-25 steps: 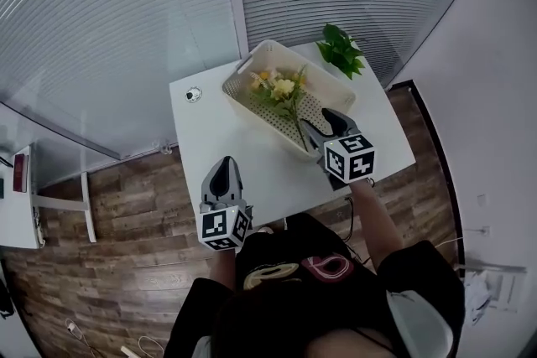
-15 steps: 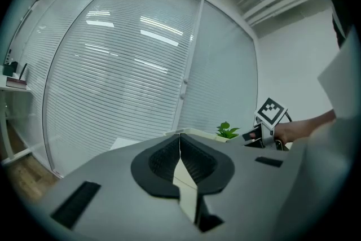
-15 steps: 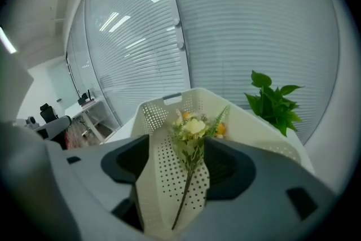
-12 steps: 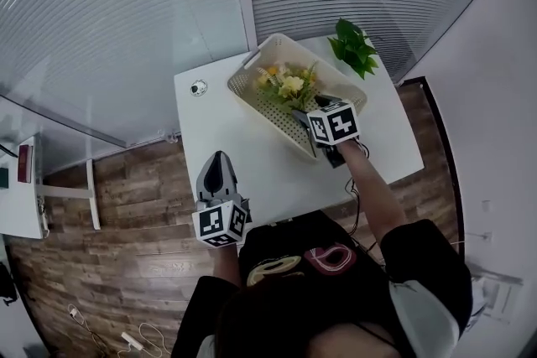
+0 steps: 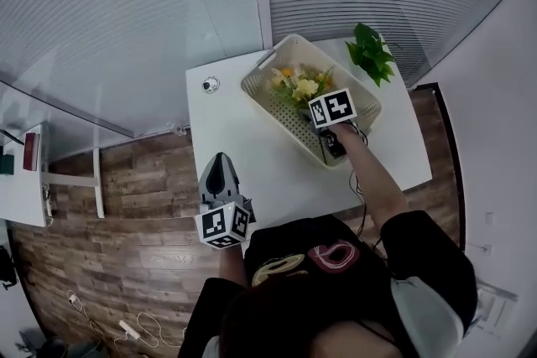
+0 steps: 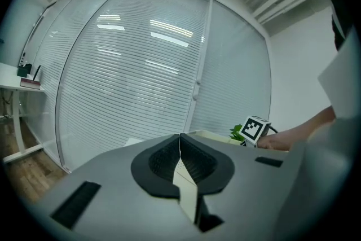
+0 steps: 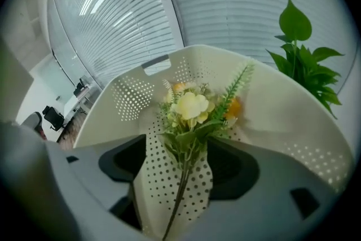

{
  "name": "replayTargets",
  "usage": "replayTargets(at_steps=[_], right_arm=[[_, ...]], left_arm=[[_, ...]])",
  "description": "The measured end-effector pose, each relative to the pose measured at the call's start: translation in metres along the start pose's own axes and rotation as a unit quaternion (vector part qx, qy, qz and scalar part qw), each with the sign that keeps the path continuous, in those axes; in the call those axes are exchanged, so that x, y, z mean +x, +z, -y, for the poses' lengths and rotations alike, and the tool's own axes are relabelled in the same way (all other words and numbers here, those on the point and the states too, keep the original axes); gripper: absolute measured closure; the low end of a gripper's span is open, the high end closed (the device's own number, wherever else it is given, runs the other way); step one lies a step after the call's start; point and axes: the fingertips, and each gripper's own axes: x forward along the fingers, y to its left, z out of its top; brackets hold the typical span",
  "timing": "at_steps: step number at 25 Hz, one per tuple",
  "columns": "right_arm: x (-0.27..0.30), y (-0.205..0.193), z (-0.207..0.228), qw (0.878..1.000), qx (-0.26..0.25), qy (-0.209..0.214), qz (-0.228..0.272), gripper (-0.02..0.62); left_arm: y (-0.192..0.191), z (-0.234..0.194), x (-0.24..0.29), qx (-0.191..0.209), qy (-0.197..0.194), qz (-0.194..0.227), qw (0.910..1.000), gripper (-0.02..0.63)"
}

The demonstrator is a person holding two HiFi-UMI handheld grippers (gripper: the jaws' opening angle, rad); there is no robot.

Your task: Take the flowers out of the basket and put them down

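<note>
The room had a wood-plank floor and glass partitions with slatted blinds behind a white table (image 5: 252, 147). At far left stood a separate white desk (image 5: 25, 193), well apart from the table.

The left gripper (image 5: 220, 162) was held at the table's near left corner, roughly level. Its jaws were together with nothing between them, as the left gripper view confirmed. A small round object (image 5: 210, 84) lay near the table's far left corner; its nature could not be determined.

A cream perforated plastic basket (image 5: 254, 85) sat on the table towards the rear, set at an angle, with a slot handle at its far end. The flowers (image 5: 300, 86), a small bunch of yellow and orange blooms with green sprigs, lay inside the basket on its floor.

The right gripper (image 7: 180, 161) pointed steeply down into the basket. Its jaws stood wide apart and had just been opening. The flower stem ran between them, and the pads were not pressing on it.

A green leafy plant (image 5: 373, 54) stood on the table just beyond the basket's right side.
</note>
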Motion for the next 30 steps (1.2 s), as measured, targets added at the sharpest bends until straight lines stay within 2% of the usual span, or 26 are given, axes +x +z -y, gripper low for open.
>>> replayTargets(at_steps=[10,18,24,28,30], right_arm=[[0.035,-0.025,0.012,0.996,-0.048,-0.040,-0.068,0.268],[0.057,-0.042,0.024,0.989,-0.072,-0.066,-0.109,0.268],[0.061,-0.044,0.027,0.990,-0.072,-0.055,-0.112,0.272],[0.060,-0.042,0.030,0.991,-0.065,-0.058,-0.100,0.301],[0.058,-0.041,0.034,0.991,-0.064,-0.061,-0.096,0.351]], left_arm=[[-0.015,-0.002,0.002,-0.003,0.004,-0.033,0.9994,0.588],[-0.019,-0.001,-0.001,0.007,0.018,-0.037,0.9991,0.588],[-0.025,-0.007,-0.013,0.001,0.042,-0.042,0.9982,0.588],[-0.027,-0.004,-0.014,0.000,0.043,-0.038,0.9983,0.588],[-0.027,-0.001,-0.014,-0.001,0.039,-0.033,0.9987,0.588]])
